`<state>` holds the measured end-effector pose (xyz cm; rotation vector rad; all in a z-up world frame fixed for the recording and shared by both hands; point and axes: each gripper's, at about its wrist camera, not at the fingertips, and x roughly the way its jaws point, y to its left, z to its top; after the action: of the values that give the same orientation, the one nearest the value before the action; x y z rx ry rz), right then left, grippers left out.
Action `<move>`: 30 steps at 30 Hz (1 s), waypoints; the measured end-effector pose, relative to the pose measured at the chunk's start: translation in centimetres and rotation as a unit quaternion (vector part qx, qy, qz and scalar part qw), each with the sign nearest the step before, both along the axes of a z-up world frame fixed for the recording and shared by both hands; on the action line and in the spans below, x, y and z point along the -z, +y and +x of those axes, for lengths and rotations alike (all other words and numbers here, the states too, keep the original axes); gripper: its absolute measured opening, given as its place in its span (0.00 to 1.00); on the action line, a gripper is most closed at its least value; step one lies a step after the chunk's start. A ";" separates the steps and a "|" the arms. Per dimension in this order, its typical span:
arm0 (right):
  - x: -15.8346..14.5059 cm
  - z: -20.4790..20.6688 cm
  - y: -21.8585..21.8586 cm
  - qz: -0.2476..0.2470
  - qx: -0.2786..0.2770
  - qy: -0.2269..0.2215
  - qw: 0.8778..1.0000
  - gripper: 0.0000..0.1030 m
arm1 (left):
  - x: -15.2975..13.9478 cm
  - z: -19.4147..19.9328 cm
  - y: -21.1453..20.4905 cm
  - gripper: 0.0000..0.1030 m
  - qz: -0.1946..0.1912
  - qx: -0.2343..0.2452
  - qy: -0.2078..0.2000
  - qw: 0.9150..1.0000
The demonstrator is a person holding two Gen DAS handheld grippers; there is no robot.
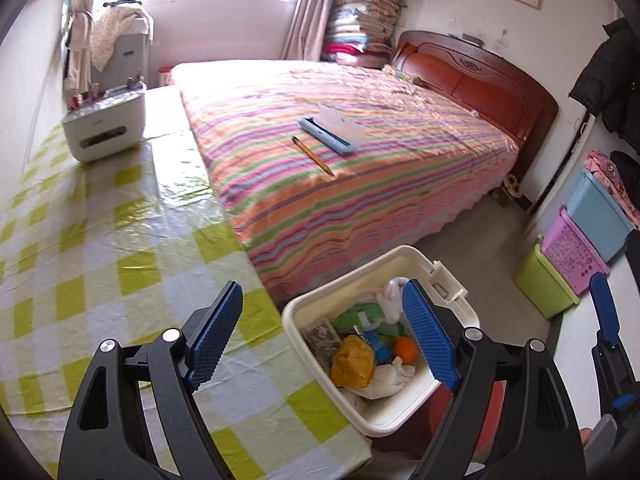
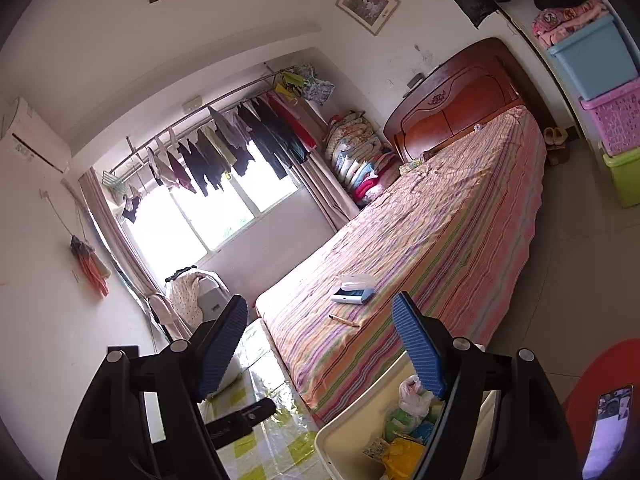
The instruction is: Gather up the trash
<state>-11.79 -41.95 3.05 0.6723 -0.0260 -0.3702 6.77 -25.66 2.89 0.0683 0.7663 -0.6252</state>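
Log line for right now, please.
left tool open, empty | right tool open, empty | bin holds trash | pencil on bed

From my station I see a worktop [image 1: 100, 240] under a glossy yellow-green and white checked cover. At its far end stands a white rounded plastic appliance [image 1: 105, 122]. Beside the worktop is a bed with a multicoloured striped sheet [image 1: 360, 152] and a carved red-brown wooden headboard [image 1: 480, 80]. On the sheet lie a flat light-blue case [image 1: 326, 135] and, just beside it, a yellow pencil [image 1: 314, 156]. Folded quilts [image 1: 360, 28] are stacked near the headboard. Blue, pink and green plastic storage bins [image 2: 616, 120] sit stacked by the wall.
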 end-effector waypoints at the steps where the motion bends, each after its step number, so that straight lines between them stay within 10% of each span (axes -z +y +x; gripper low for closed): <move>1: 0.0 -0.1 0.5 -0.009 -0.002 0.010 1.000 0.71 | -0.5 -0.4 1.0 0.80 -0.003 -0.009 -0.013 1.000; 7: -0.2 0.1 3.6 -0.067 -0.015 0.057 0.996 0.80 | -2.8 -3.1 5.9 0.84 -0.001 -0.044 -0.089 0.995; 30: -0.2 2.0 7.7 -0.120 -0.029 0.086 0.989 0.85 | -2.3 -4.0 11.3 0.84 0.022 -0.062 -0.105 0.992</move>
<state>-9.79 -34.30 3.25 0.4004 0.1121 -0.3616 2.78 -14.33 5.22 0.1239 0.5751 -0.4741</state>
